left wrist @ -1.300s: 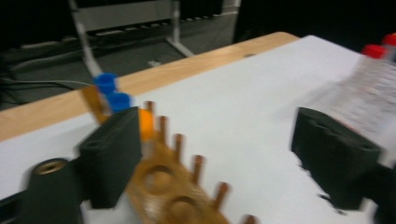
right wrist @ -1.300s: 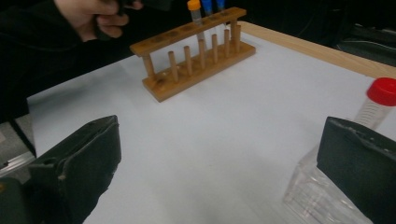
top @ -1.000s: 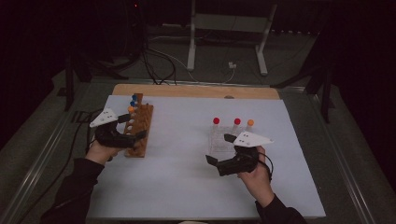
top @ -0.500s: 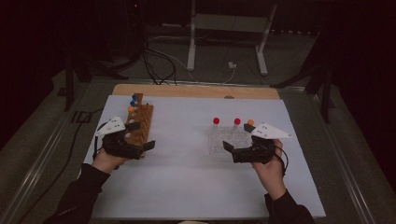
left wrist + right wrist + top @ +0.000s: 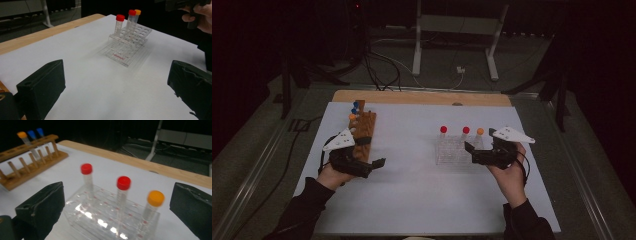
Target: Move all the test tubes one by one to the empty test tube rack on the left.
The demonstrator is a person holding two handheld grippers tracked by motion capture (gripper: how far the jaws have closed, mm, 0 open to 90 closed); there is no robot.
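On white worktop (image 5: 412, 200): clear rack (image 5: 451, 150) with three capped tubes, right tool (image 5: 469, 151) open beside it — risk of tipping; left tool (image 5: 379, 162) open near wooden rack (image 5: 362, 130).

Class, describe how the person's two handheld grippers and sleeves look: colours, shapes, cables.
Both the left gripper and right gripper are black, each topped with a pale grey three-cornered plate. Their jaws are blocky black pads. A dark cable trails from each. The person wears dark long sleeves.

tubes: 6 (3 per rack) (image 5: 123, 192) | racks: 2 (image 5: 453, 150) | grippers: 2 (image 5: 469, 150)
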